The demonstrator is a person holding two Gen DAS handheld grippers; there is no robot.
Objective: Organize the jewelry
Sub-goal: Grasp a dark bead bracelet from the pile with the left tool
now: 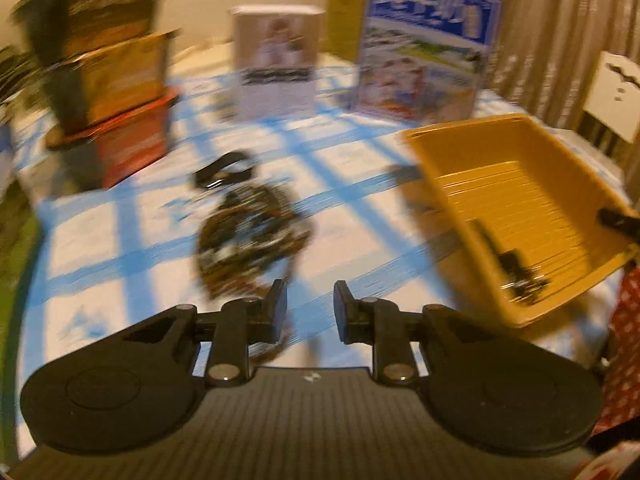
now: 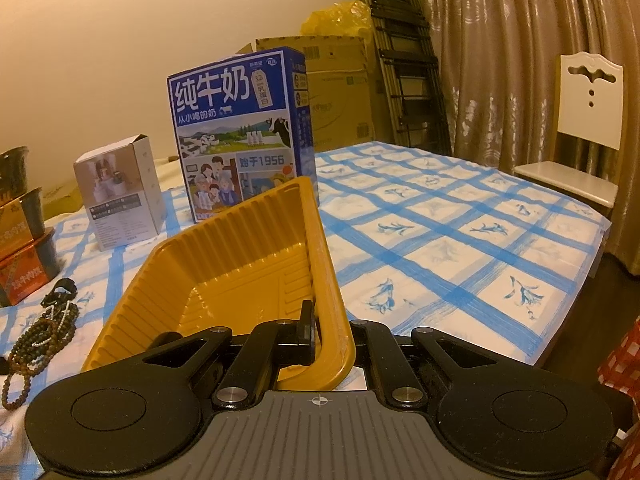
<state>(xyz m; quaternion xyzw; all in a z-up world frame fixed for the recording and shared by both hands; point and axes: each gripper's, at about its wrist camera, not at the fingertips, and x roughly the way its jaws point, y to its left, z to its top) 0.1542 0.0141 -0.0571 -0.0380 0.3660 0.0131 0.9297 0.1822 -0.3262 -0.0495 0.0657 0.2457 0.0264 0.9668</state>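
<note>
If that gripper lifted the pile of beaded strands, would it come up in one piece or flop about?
Probably floppy: the beaded strands lie in loose tangled loops on the checked cloth, so they would likely dangle and drag neighbours along. Small round beads may slip between the open left gripper fingers unless pinched firmly.

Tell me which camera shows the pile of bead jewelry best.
The left wrist view: the bead pile lies near centre, whole, just ahead of the open left gripper, though motion-blurred. The right wrist view is sharper but catches the beads only at its left edge, partly cut off, beside the yellow tray.
</note>
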